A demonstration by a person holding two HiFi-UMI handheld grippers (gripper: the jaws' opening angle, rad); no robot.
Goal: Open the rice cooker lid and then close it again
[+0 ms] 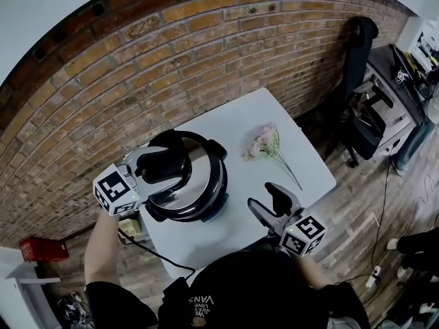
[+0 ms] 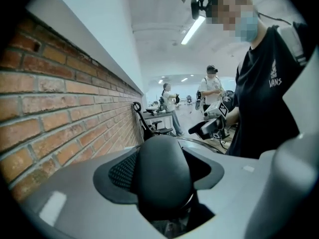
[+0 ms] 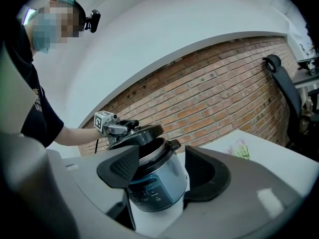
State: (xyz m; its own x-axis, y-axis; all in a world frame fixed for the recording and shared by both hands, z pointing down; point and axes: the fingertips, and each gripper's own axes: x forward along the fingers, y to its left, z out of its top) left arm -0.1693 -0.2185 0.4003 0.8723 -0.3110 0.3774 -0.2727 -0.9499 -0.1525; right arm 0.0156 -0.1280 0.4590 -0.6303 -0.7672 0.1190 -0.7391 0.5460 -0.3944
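**Left gripper [image 1: 159, 173] clamped on the handle [image 2: 162, 176], lid [image 3: 135, 134] tilted up**

Nearest the lens sat the left gripper's own grey jaws, pinching the black handle, which filled the space between them. The lid hung at a slant over the rice cooker [image 3: 157, 188], which stood at the near left corner of the white table [image 1: 274, 125]. The right gripper [image 1: 266, 201] hovered well apart from the cooker, jaws spread and holding nothing.

The risk, as I judged it, was the single grip. The rounded handle could slide in the pads and let the lid drop onto the rim. With nothing steadying the body, a sideways pull could also drag the cooker toward the table edge.

Only the right gripper view showed the gap under the lid and the control panel on the front; whether the lid was hinged I could not tell. The left gripper view showed the grip itself but nothing of the cooker below. Only the head view showed the flowers [image 1: 264, 144] lying clear of the work.
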